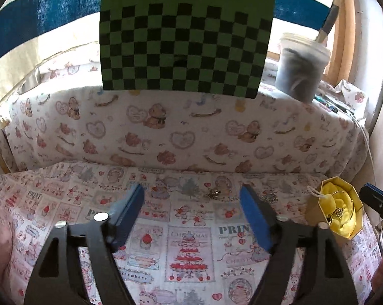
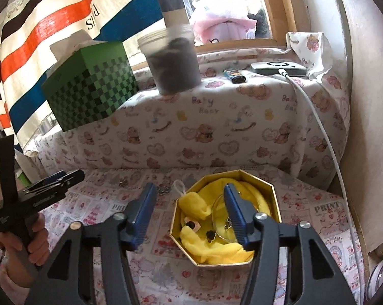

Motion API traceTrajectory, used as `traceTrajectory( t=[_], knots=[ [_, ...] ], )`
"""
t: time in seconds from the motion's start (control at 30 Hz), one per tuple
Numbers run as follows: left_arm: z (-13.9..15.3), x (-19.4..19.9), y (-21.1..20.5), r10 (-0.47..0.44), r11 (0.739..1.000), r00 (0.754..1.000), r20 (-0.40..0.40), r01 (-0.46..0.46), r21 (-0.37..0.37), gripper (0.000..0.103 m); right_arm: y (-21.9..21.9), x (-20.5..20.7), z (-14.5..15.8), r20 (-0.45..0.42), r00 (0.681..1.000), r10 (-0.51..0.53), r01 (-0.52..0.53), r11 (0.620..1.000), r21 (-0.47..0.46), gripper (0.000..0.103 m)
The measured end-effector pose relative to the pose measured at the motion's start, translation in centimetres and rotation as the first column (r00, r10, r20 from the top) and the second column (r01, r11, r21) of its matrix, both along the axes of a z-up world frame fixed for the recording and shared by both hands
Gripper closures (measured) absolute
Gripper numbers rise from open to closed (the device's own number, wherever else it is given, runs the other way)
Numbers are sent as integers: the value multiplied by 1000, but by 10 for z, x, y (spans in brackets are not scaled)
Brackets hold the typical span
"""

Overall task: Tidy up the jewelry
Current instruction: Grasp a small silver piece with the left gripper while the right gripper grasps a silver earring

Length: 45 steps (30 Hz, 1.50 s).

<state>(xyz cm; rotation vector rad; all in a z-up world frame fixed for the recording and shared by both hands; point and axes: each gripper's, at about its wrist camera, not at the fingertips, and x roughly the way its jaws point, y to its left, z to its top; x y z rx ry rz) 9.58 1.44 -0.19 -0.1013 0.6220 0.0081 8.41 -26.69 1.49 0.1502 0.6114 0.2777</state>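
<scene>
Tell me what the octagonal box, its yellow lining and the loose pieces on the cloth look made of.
Octagonal box: probably card or thin board with a matte gold finish, judging by its thin, crisp folded walls. Yellow lining: soft plush fabric, rumpled and fuzzy. Loose pieces: seemingly metal jewelry, glinting silver-gold, with dark stones; too small to be sure.

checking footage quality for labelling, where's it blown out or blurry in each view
Left wrist view: the window strip at top right is overexposed, the plastic tub is smeared and soft, and fisheye bends the green checkered box. Right wrist view: the window glares white, the tub is motion-blurred, while the gold octagonal box near the right gripper stays sharp.
</scene>
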Motion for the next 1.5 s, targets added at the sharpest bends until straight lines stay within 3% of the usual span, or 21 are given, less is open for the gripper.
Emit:
traceTrajectory(
  t=[0.17, 0.4, 0.5, 0.63, 0.8, 0.97, 1.2, 1.3, 1.4, 1.43, 1.5],
  knots=[
    [0, 0, -1, 6, 1000, 1000, 8, -6, 3, 10, -6, 6, -4, -14, 999, -37, 37, 999, 9, 35],
    [4, 28, -2, 16, 999, 996, -86, -12, 47, 10, -13, 10, -7, -16, 996, -89, 89, 996, 1, 32],
    [18, 39, -4, 29, 997, 998, -60, -24, 72, 10, -12, 11, -9, -25, 995, -95, 95, 995, 19, 32],
    [17, 62, -8, -26, 999, 994, -104, 29, 35, 10, -6, 11, -12, -22, 995, -100, 100, 995, -25, 32],
    [-7, 86, -9, -57, 998, 985, -165, 58, 2, 11, -5, 11, -10, -8, 994, -105, 105, 994, -40, 32],
    [-28, 96, -9, -124, 992, 975, -184, 117, -50, 28, -6, 11, -13, -9, 993, -121, 121, 993, -18, 32],
    [-44, 103, -3, -171, 982, 953, -252, 143, -125, 54, 8, 12, -20, -7, 994, -108, 108, 992, -64, 32],
    [-50, 103, -3, -166, 983, 948, -271, 136, -126, 57, 6, 11, -18, -20, 996, -91, 90, 995, -43, 32],
    [-58, 104, -8, -190, 977, 938, -289, 153, -147, 71, 4, 8, -17, -61, 994, -93, 91, 995, -28, 32],
    [-57, 102, -12, -178, 982, 941, -287, 153, -108, 90, 4, 8, -16, -79, 993, -89, 88, 996, -14, 32],
    [-56, 100, -12, -195, 977, 941, -278, 161, -140, 95, 7, 6, -11, -66, 995, -77, 76, 997, -5, 32]
  ],
)
